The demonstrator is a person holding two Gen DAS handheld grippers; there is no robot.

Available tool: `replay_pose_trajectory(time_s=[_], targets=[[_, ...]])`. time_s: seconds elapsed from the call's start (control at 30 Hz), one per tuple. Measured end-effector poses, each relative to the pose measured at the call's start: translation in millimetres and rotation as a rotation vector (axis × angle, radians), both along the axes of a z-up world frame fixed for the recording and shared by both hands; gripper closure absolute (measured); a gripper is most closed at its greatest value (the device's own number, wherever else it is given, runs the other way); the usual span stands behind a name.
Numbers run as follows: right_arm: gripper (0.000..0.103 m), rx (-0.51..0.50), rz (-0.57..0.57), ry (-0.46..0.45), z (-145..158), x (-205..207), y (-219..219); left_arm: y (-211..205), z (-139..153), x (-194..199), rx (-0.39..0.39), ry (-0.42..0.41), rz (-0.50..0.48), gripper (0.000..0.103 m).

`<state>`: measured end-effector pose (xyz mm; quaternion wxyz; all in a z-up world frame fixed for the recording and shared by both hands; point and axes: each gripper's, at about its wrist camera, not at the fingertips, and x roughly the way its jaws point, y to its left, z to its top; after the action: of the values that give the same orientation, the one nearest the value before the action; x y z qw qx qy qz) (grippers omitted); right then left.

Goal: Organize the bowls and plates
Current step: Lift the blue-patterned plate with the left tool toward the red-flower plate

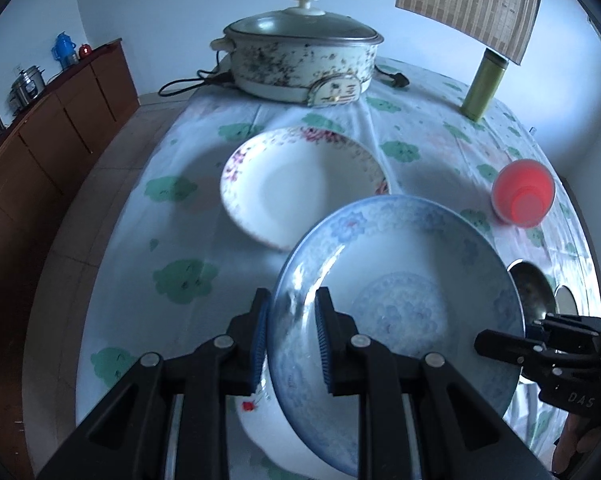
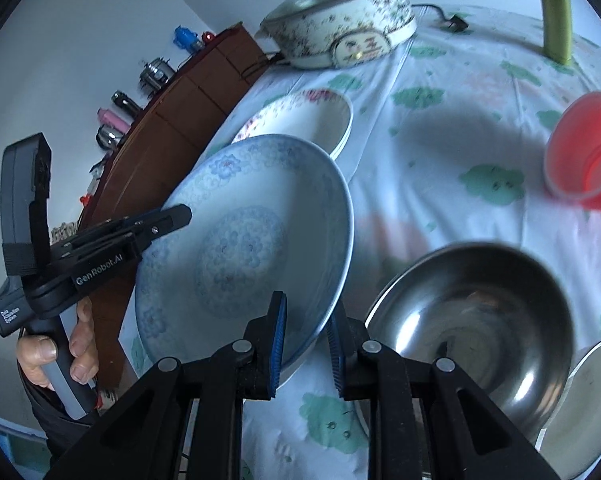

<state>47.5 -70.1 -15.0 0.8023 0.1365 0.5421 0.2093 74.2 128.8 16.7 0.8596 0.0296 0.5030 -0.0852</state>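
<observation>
Blue plate lifted by both grippers; stacking barely begun.

Left wrist view: the left gripper (image 1: 291, 342) is clenched on the near rim of the blue plate (image 1: 400, 308), one pad inside and one outside, with the plate tilted above the table (image 1: 140, 240). A white dish (image 1: 260, 420) with a red mark peeks from under the plate. The floral plate (image 1: 300, 184) lies alone beyond the blue plate, toward the pot (image 1: 300, 64).

Right wrist view: the right gripper (image 2: 306, 346) straddles the blue plate's (image 2: 240, 240) opposite rim; whether its pads actually pinch, I cannot tell. Right of the plate sits a steel bowl (image 2: 480, 320), a second steel dish (image 2: 592, 392) at its far side. Judging by this, nothing looks stacked yet; floral plate, blue plate and bowls all remain to group.
</observation>
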Motion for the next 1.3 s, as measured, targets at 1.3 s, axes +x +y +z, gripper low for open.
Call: replay_pose_trajectory(time_s=[1.3], targets=[[0.080, -0.248, 0.119, -0.077, -19, -25, 50, 14, -44, -33, 0.110, 0.038, 0.012, 0.083]])
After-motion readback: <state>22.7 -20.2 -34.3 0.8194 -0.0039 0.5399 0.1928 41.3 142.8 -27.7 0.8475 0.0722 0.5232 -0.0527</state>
